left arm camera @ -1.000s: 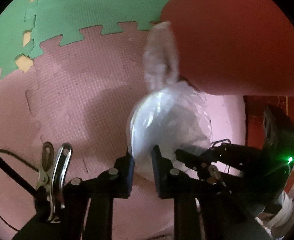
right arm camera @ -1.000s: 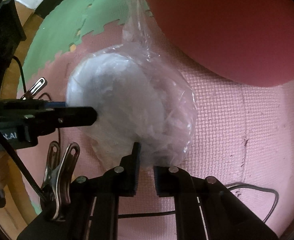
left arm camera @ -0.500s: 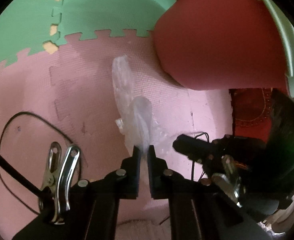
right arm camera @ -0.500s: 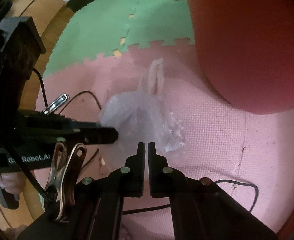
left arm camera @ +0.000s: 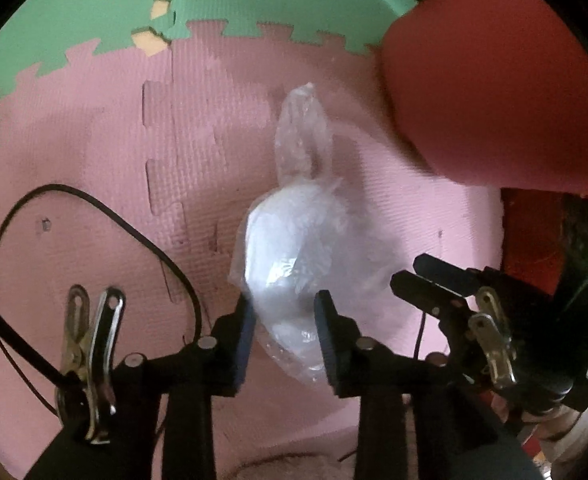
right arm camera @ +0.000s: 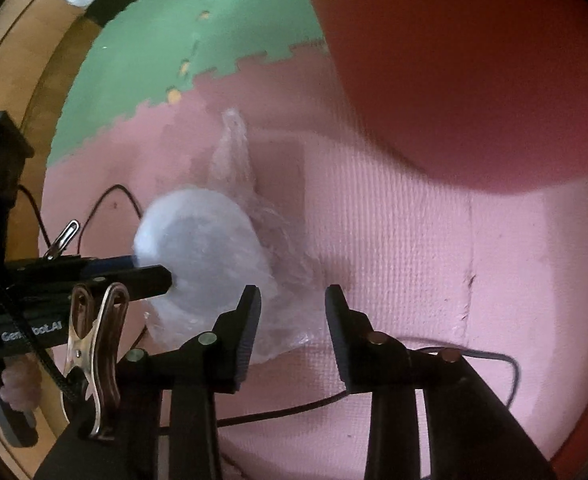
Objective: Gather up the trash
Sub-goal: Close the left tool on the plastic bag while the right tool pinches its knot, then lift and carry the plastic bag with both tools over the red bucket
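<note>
Both grippers are pointing down at the floor mat (left arm camera: pixel 94 184), pink foam tiles with a green tile joined on at the far edge. Between them lies the clear plastic bag (left arm camera: pixel 294 248), puffed up, pale and crinkled, with a twisted tail reaching away toward the big red bin (left arm camera: pixel 494 80) that stands close by on the mat.

The left gripper (left arm camera: pixel 284 312) has just been opening; its jaws are spread now with the near end of the bag sitting in the gap, and the pads look to be just off the film rather than pinching it, though the blur makes that hard to call. The right gripper (right arm camera: pixel 292 312) has also just been opening and is spread wide; the loose right-hand edge of the bag lies under its gap, again with no squeeze showing. From the right wrist view the left gripper's tips reach in against the bag's left flank.

So, in my reading, this is the pickup step: the bag is still down on the mat, not yet in the bin. The next move calls for one gripper to close firmly on a bunched fold, since thin film slips out easily, then a lift high enough to clear the bin's rim and a release over its mouth, which is out of view here.
</note>
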Demonstrator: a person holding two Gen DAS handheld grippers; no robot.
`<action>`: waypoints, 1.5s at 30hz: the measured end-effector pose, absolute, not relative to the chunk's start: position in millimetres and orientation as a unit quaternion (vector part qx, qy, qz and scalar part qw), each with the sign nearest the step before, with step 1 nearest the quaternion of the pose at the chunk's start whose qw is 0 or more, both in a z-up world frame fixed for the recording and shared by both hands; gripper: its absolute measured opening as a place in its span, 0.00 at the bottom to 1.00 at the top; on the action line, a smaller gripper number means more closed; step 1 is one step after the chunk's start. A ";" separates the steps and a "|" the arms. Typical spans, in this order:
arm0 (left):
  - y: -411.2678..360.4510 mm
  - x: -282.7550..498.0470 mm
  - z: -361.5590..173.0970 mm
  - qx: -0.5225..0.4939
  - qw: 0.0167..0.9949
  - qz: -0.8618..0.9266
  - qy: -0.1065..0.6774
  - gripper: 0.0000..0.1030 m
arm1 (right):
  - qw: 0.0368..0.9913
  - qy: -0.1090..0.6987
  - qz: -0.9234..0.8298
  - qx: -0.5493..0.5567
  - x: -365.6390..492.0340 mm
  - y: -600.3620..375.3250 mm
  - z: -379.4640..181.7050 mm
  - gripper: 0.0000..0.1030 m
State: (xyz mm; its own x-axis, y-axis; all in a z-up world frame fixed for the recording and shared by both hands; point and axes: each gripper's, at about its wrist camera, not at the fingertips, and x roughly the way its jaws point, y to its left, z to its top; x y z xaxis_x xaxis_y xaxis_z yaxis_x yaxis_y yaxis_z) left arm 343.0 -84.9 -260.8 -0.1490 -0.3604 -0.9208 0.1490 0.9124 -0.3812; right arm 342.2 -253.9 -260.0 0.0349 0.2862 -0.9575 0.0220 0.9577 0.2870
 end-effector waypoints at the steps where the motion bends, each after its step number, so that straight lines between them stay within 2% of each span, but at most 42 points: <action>1: -86.6 342.6 -265.8 -0.071 0.646 -0.195 0.735 0.30 | 0.709 0.690 0.092 0.113 341.5 -253.5 -263.9 0.36; 11: -89.2 335.9 -292.1 -0.099 0.641 -0.171 0.741 0.36 | 0.675 0.722 0.090 0.126 339.3 -235.7 -296.2 0.36; 13: -89.1 333.2 -291.6 -0.105 0.642 -0.169 0.740 0.36 | 0.668 0.726 0.091 0.133 340.3 -233.8 -297.3 0.26; 14: -90.2 332.5 -290.4 -0.105 0.645 -0.168 0.738 0.34 | 0.662 0.730 0.098 0.140 340.6 -231.3 -298.1 0.16; 15: -92.8 331.5 -290.1 -0.102 0.648 -0.167 0.736 0.33 | 0.660 0.731 0.101 0.137 342.2 -227.2 -298.4 0.12; 17: -93.7 329.2 -286.8 -0.100 0.653 -0.165 0.733 0.21 | 0.668 0.729 0.109 0.100 342.1 -216.0 -292.8 0.12; 21: -82.7 328.3 -269.9 -0.117 0.652 -0.175 0.728 0.13 | 0.676 0.721 0.121 0.088 337.6 -211.7 -277.9 0.07; 31: -69.9 318.0 -192.0 -0.135 0.682 -0.179 0.696 0.12 | 0.704 0.686 0.169 0.074 326.6 -213.2 -196.2 0.06; 45: -70.5 322.8 -39.8 -0.123 0.751 -0.184 0.622 0.12 | 0.757 0.614 0.214 0.070 331.0 -230.1 -52.7 0.06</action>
